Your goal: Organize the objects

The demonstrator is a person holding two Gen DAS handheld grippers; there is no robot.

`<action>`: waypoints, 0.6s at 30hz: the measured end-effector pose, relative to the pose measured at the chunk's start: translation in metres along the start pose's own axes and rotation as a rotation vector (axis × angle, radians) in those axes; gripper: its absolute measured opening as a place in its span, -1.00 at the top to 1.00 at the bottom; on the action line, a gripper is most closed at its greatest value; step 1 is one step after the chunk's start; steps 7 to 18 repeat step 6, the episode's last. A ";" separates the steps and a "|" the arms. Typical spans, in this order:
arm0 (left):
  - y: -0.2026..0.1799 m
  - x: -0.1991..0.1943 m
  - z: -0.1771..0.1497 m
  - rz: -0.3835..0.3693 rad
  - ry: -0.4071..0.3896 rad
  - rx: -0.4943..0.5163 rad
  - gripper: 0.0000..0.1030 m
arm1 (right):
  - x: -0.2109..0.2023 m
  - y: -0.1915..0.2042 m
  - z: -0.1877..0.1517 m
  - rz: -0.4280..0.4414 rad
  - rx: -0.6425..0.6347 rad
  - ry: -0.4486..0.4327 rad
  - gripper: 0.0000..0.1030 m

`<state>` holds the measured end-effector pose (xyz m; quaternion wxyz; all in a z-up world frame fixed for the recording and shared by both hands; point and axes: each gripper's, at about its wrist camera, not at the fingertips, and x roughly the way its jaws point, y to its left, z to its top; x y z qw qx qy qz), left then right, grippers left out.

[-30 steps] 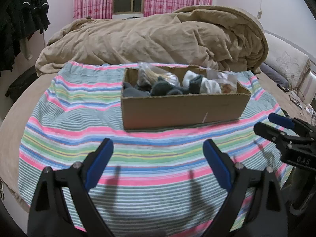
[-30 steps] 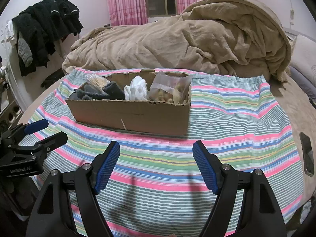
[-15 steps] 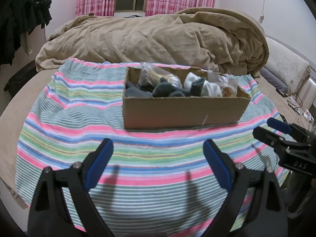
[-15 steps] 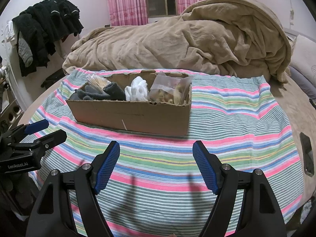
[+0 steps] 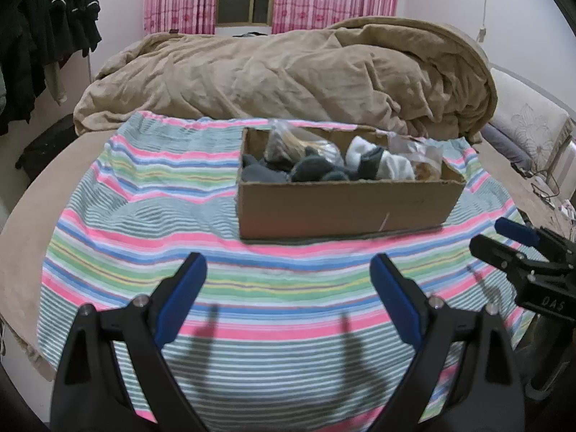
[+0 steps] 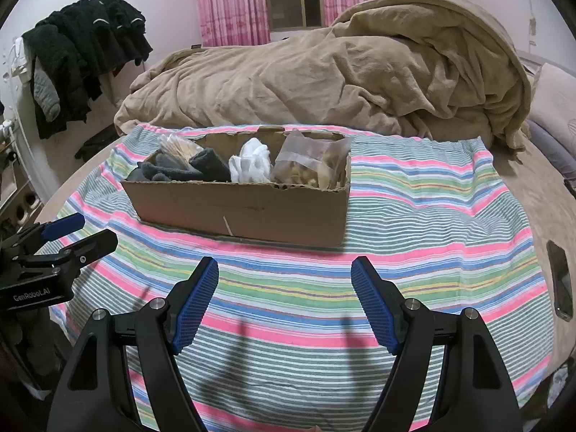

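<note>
A brown cardboard box [image 5: 342,208] [image 6: 244,212] sits on a striped cloth [image 5: 144,216] [image 6: 432,216] on the bed. It holds dark grey socks [image 5: 313,171] [image 6: 180,171], white socks [image 5: 396,165] [image 6: 252,162] and clear plastic bags of tan items [image 6: 313,160] [image 5: 424,165]. My left gripper [image 5: 288,277] is open and empty, held above the cloth in front of the box. My right gripper [image 6: 284,277] is open and empty, also in front of the box. Each gripper shows at the edge of the other's view.
A heaped beige duvet [image 5: 288,82] [image 6: 342,79] lies behind the box. Dark clothes [image 6: 79,54] hang at the left wall. A dark phone [image 6: 559,284] lies on the bed right of the cloth. Pillows [image 5: 525,126] are at the far right.
The left wrist view has shifted so the box now sits further right in it. The right gripper has barely moved. Both grippers stay open.
</note>
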<state>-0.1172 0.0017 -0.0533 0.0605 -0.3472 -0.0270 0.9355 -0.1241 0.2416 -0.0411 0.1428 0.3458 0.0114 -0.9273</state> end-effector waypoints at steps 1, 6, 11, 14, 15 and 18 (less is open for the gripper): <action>0.000 0.000 0.000 -0.001 -0.002 0.000 -0.81 | 0.000 0.000 0.000 0.000 0.000 0.000 -0.53; 0.000 0.000 0.000 -0.002 0.001 0.001 -0.81 | 0.000 -0.001 0.000 0.000 0.002 -0.003 -0.53; 0.000 0.000 0.000 -0.002 0.001 0.001 -0.81 | 0.000 -0.001 0.000 0.000 0.002 -0.003 -0.53; 0.000 0.000 0.000 -0.002 0.001 0.001 -0.81 | 0.000 -0.001 0.000 0.000 0.002 -0.003 -0.53; 0.000 0.000 0.000 -0.002 0.001 0.001 -0.81 | 0.000 -0.001 0.000 0.000 0.002 -0.003 -0.53; 0.000 0.000 0.000 -0.002 0.001 0.001 -0.81 | 0.000 -0.001 0.000 0.000 0.002 -0.003 -0.53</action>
